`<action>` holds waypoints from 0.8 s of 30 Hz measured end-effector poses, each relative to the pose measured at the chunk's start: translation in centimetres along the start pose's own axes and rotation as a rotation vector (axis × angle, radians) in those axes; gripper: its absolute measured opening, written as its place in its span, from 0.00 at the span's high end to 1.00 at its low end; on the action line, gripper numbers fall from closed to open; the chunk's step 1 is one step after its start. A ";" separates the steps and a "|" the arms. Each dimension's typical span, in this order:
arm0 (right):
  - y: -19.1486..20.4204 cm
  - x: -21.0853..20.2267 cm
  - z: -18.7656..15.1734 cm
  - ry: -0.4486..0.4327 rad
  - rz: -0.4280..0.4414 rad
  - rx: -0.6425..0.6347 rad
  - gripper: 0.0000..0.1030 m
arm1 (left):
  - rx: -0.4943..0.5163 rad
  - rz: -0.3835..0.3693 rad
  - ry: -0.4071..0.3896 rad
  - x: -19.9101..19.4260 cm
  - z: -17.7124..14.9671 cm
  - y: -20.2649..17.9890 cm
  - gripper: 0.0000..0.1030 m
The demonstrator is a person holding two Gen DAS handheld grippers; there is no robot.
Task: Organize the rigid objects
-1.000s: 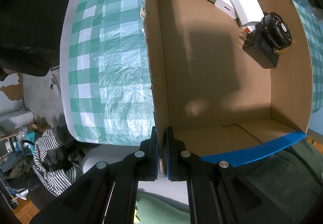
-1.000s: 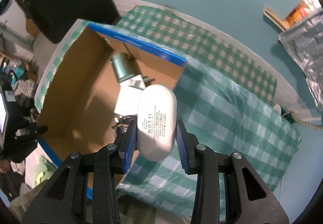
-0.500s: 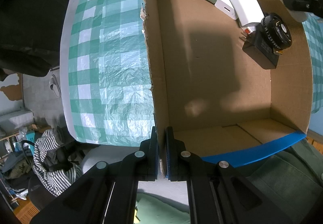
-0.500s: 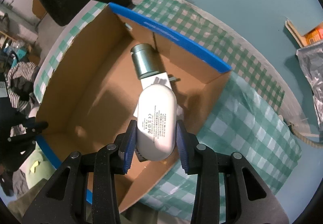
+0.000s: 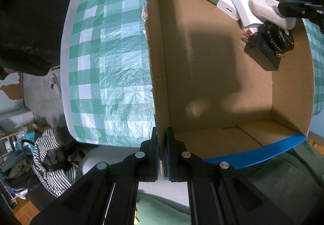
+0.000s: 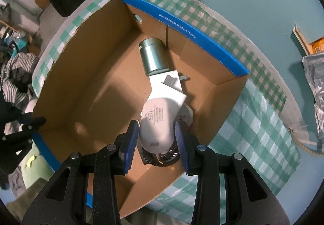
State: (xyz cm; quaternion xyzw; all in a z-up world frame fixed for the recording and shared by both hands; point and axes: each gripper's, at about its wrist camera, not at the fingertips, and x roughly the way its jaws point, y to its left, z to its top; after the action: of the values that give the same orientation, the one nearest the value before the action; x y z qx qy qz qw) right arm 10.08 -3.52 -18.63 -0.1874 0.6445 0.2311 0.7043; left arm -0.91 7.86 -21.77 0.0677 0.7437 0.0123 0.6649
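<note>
White power bank (image 6: 157, 121) pinched between right fingers (image 6: 130, 142), left fingers (image 5: 155, 154) clamping box wall (image 5: 160, 75)

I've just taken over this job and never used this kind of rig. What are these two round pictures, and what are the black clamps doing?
There is no robot arm: a person holds a two-finger clamp in each hand, each with a fisheye camera looking along its fingers. In the left view, the left gripper is shut on the wall of the brown cardboard box with blue edges, steadying it on the green checked tablecloth. In the right view, the right gripper is shut on a white rounded plastic case, above the box's contents: a green metal cylinder, white chargers and a black adapter.
</note>
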 end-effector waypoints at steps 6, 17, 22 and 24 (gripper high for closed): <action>0.1 -1.1 -0.4 -0.026 -0.012 -0.001 0.41 | -0.004 0.006 -0.004 -0.1 0.2 -0.1 0.94; -1.9 -5.2 -1.8 -0.119 -0.001 0.101 0.31 | -0.019 0.025 -0.052 -2.1 0.7 -0.5 0.92; -3.3 -7.8 -2.8 -0.176 0.009 0.188 0.30 | -0.027 0.016 -0.120 -4.8 1.1 -0.7 0.86; -3.8 -8.8 -3.2 -0.200 0.013 0.219 0.30 | -0.033 -0.009 -0.153 -6.1 1.4 -1.0 0.86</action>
State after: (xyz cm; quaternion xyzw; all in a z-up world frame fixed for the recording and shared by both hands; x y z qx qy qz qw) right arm 9.09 -9.18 -10.35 -0.0810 0.5937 0.1815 0.7798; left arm 1.01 6.08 -15.99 0.0540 0.6907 0.0163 0.7209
